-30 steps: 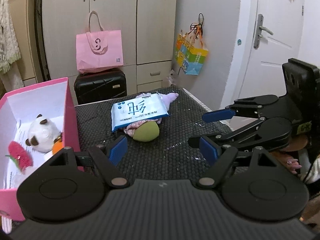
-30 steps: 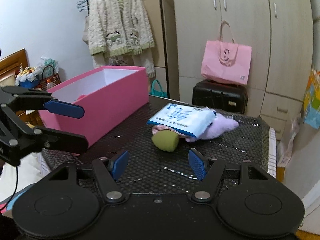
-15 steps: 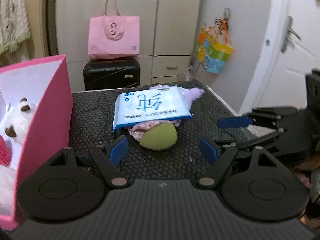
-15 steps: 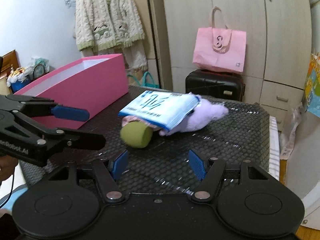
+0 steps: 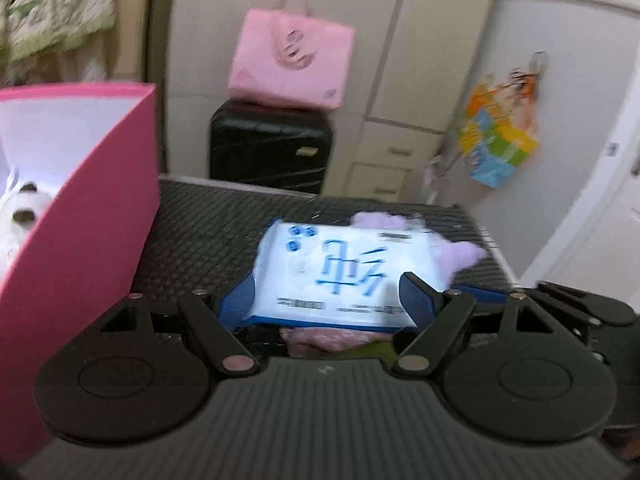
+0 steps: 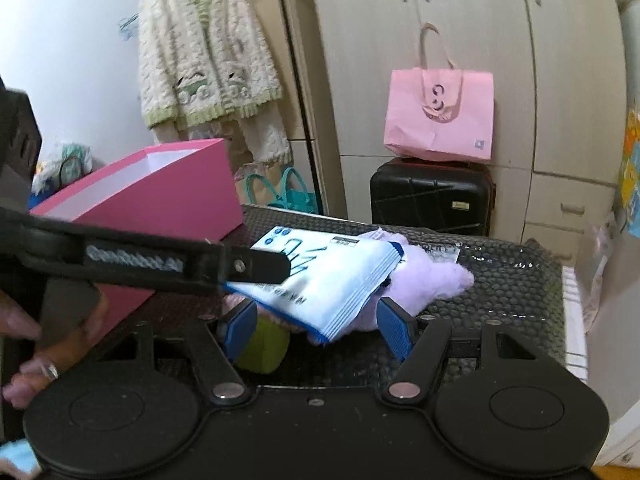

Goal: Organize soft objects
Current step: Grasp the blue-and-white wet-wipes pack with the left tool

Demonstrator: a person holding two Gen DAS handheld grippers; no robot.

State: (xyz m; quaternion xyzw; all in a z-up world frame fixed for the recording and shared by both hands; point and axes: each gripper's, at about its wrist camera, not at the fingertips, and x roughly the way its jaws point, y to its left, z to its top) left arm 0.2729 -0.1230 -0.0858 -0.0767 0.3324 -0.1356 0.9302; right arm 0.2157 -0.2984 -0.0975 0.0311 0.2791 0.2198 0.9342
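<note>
A white and blue tissue pack (image 5: 344, 272) lies tilted on a purple plush (image 5: 456, 254), a pink patterned soft thing (image 5: 332, 336) and a green soft object (image 6: 264, 348) on the black mat. My left gripper (image 5: 326, 304) is open, its blue pads beside the pack's two short sides. In the right wrist view one of its fingers (image 6: 256, 266) crosses the pack (image 6: 328, 276). My right gripper (image 6: 316, 330) is open just before the pile, with the pack's near corner and the green object between its pads. A pink box (image 5: 80, 208) on the left holds a white plush (image 5: 20, 208).
The black textured table top (image 5: 208, 220) ends close on the right. Behind it stand a black suitcase (image 5: 272, 148) with a pink bag (image 5: 292, 60) and cupboards. A cardigan (image 6: 204, 60) hangs at the back left. A person's hand (image 6: 24, 360) holds the left gripper.
Both grippers have moved forward and down to the pile. The tissue pack now sits between the left gripper's pads, and the left gripper has rolled. The pile has not moved.
</note>
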